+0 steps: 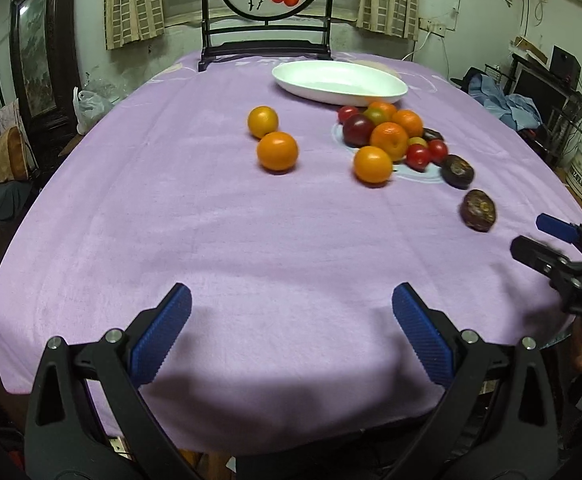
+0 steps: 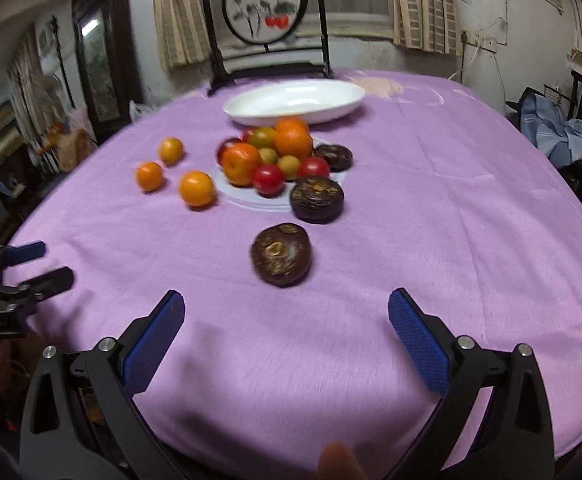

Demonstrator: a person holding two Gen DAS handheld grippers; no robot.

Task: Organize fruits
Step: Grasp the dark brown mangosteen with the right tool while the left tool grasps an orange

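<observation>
A pile of oranges, red tomatoes and dark fruits (image 1: 391, 136) (image 2: 279, 156) lies on the purple tablecloth in front of an empty white oval dish (image 1: 339, 82) (image 2: 295, 102). Three oranges lie apart to the left (image 1: 277, 151) (image 2: 197, 188). Two dark brown fruits lie nearer, one closest to my right gripper (image 1: 478, 210) (image 2: 281, 254). My left gripper (image 1: 291, 308) is open and empty above the near table edge; it also shows in the right wrist view (image 2: 39, 264). My right gripper (image 2: 285, 312) is open and empty just short of the nearest dark fruit; it also shows in the left wrist view (image 1: 531, 236).
A dark wooden stand with a round painted screen (image 1: 267, 4) (image 2: 267, 12) stands at the table's far edge behind the dish. The table (image 1: 211, 220) (image 2: 451, 220) is covered by the purple cloth. Furniture and clutter surround the table.
</observation>
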